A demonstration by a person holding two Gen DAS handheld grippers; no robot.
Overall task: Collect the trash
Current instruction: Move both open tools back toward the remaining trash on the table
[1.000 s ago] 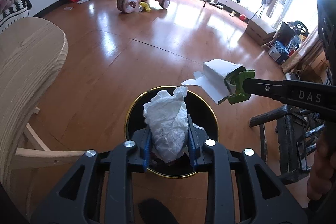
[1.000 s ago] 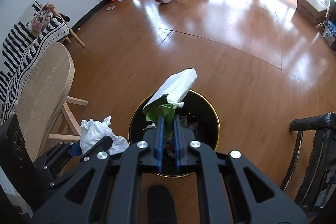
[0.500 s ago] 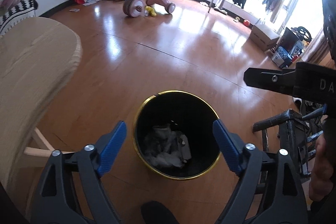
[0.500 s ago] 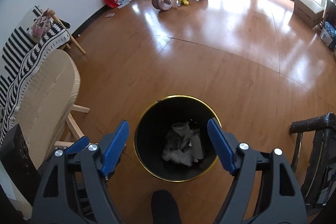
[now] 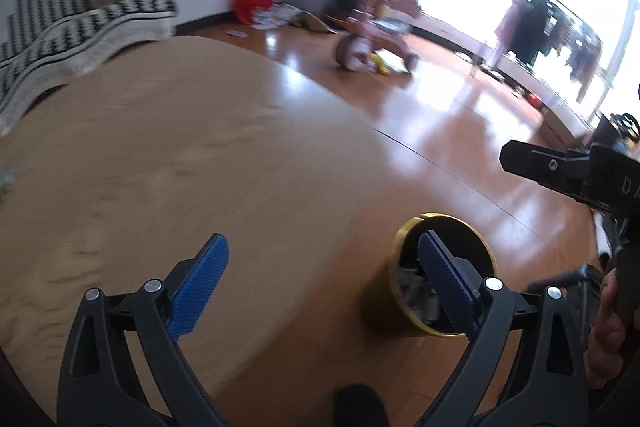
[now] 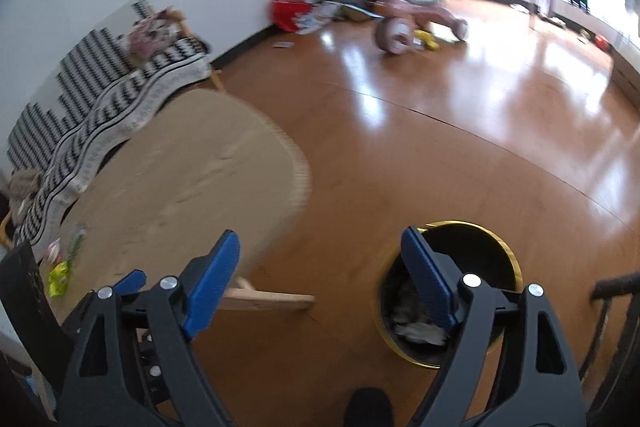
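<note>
A: Risk? Both views are blurred, so an aim at the wrappers (image 6: 60, 269) on the table (image 6: 180, 187) could miss and knock them off.

B: Fingers: left gripper (image 5: 320, 279) and right gripper (image 6: 320, 277) are both opening wide, nothing between them. Dropped trash (image 6: 420, 327) lies in the bin (image 6: 492, 231).

Black bin (image 6: 496, 251) with gold rim, blue gripper pads (image 6: 212, 279), pale wood table (image 5: 168, 163), black-and-white zigzag throw (image 6: 92, 107), pink tricycle (image 6: 416, 19), glossy orange-brown floor (image 6: 440, 155).
</note>
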